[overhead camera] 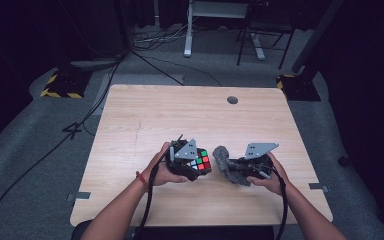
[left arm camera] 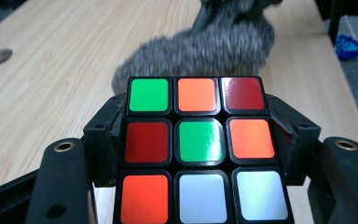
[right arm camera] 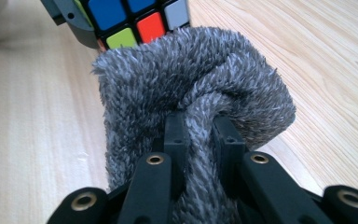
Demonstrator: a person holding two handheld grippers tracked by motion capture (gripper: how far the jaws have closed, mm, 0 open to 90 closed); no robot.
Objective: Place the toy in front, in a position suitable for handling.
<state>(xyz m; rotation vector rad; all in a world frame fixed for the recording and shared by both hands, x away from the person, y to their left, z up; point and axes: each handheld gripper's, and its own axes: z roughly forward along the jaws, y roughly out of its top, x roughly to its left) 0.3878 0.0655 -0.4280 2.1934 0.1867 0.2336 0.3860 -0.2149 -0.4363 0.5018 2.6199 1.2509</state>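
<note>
Gripper jaws on the left gripper (left arm camera: 196,154) are clamped against two opposite sides of a multicoloured plastic puzzle cube with black edges (left arm camera: 198,149). In the left gripper view, the cube is seated between the two black jaws, and its facing side shows green, orange, dark red and white tiles. In the high view, the left gripper (overhead camera: 200,165) is held just above the light wooden counter (overhead camera: 145,115), near its front edge, with the cube (overhead camera: 201,161) at its tip, pointing toward the other hand.

A fluffy grey cloth (right arm camera: 191,88) is pinched between the jaws of the right gripper (right arm camera: 199,133); the pile is bunched into a fold where the jaws meet, and the rest of the cloth bulges out ahead of them. In the high view, the cloth (overhead camera: 225,162) is seen between the two grippers, just beside the cube. In the right gripper view, the far edge of the cloth is seen against the lower tiles of the cube (right arm camera: 135,18); whether they are touching cannot be told.
</note>
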